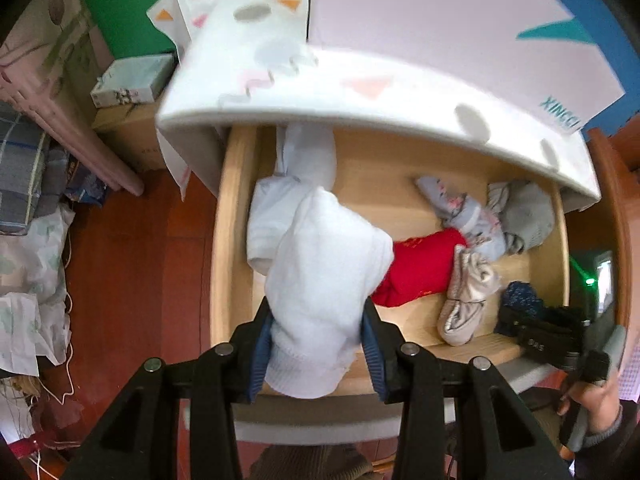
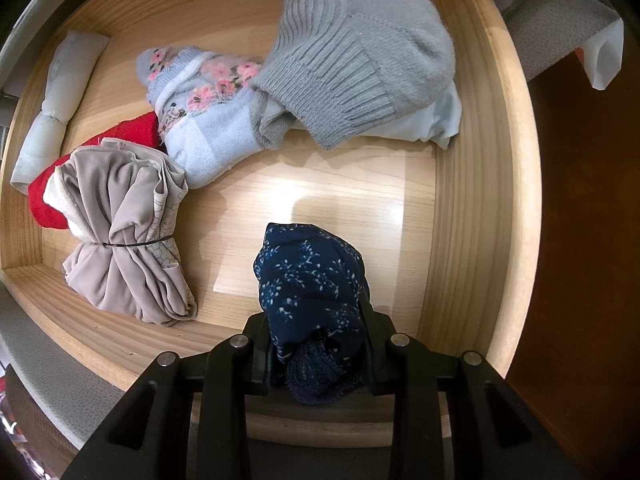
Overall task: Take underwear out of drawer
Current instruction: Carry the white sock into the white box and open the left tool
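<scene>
The wooden drawer point(image 1: 230, 216) stands open under a white patterned top. My left gripper point(image 1: 318, 344) is shut on a white garment point(image 1: 320, 280) and holds it above the drawer's left side. My right gripper point(image 2: 316, 344) is shut on a navy floral underwear bundle point(image 2: 310, 280) near the drawer's front right; it also shows in the left wrist view point(image 1: 560, 332). In the drawer point(image 2: 460, 220) lie a beige bundle tied with a band point(image 2: 128, 232), a red piece point(image 2: 132, 132), a light blue floral piece point(image 2: 200, 120) and a grey knit piece point(image 2: 360, 60).
A white rolled item point(image 2: 56, 104) lies along the drawer's left wall. Red-brown floor point(image 1: 132, 272) lies left of the drawer, with bags and bedding point(image 1: 28, 240) beyond. A box point(image 1: 128, 80) rests on a carton at the back left.
</scene>
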